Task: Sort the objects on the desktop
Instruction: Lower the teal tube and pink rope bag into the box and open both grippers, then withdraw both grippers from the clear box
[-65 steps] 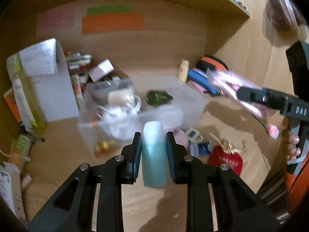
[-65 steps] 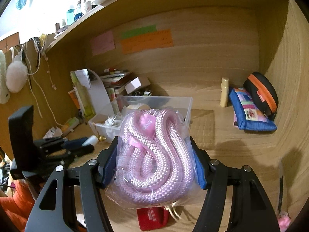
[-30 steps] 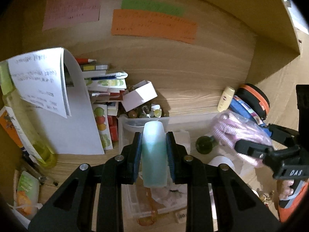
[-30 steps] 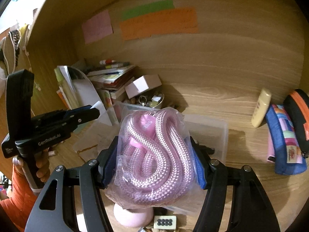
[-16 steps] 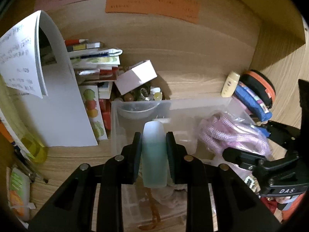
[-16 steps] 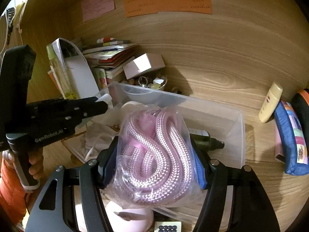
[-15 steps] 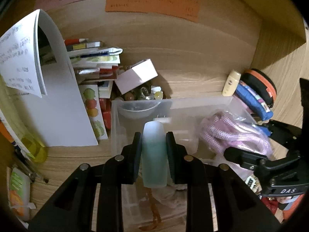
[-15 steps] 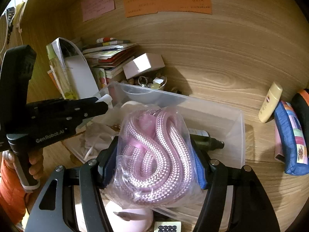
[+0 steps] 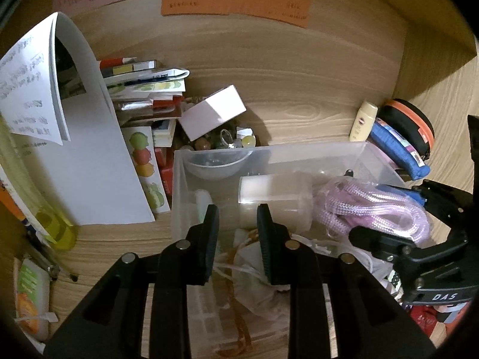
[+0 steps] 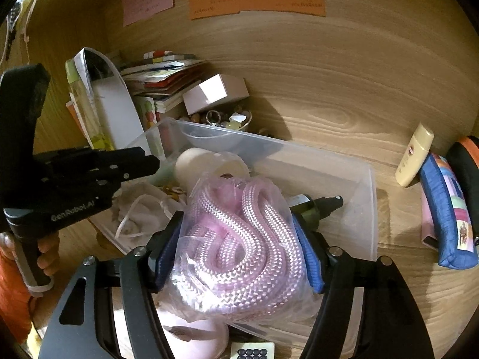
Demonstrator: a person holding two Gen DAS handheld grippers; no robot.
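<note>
A clear plastic bin (image 9: 299, 152) (image 10: 353, 176) stands on the wooden desk. My left gripper (image 9: 236, 236) is open and empty above its left part; it also shows in the right wrist view (image 10: 149, 161). The teal bottle (image 9: 203, 202) lies in the bin behind the left finger, mostly hidden. My right gripper (image 10: 239, 248) is shut on a bagged pink rope (image 10: 239, 239) (image 9: 374, 212), held over the bin's right part. A white tub (image 9: 272, 200) (image 10: 209, 164) and a dark spray bottle (image 10: 320, 206) lie in the bin.
Books and papers (image 9: 74, 149) stand left of the bin. A white box (image 9: 212, 115) and a bowl of trinkets (image 10: 224, 119) sit behind it. A cream tube (image 10: 414, 155), a blue pouch (image 10: 449, 209) and a black-orange case (image 9: 410, 125) lie at the right.
My left gripper has opened and let the teal bottle drop into the bin. My right gripper has lowered the pink rope closer to the bin.
</note>
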